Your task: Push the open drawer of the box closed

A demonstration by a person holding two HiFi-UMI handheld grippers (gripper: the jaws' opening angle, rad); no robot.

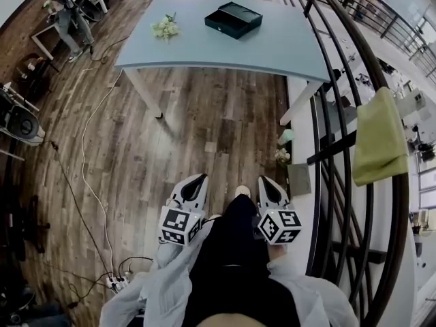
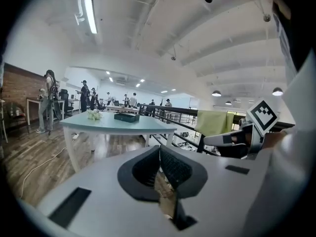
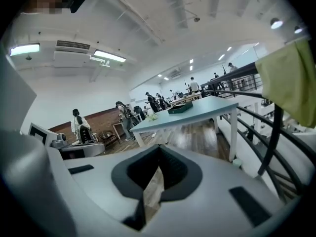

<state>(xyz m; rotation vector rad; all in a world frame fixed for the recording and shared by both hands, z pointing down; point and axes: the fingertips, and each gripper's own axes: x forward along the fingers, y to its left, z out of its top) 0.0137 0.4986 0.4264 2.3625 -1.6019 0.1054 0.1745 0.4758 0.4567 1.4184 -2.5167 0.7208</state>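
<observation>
Box (image 1: 234, 19): dark green, flat, toward table's (image 1: 286, 46) far edge, flowers (image 1: 165, 27) left | we saw open floor (image 1: 204, 121) before near edge, railing (image 1: 330, 148) right | left gripper (image 1: 199, 179), right gripper (image 1: 263, 180) clenched, empty, well short of table

Head view down, gripper views level (all share table (image 1: 272, 46))

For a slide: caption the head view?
Left gripper and right gripper, both shut, hang by the person's legs; the box sits on the table ahead.
</observation>
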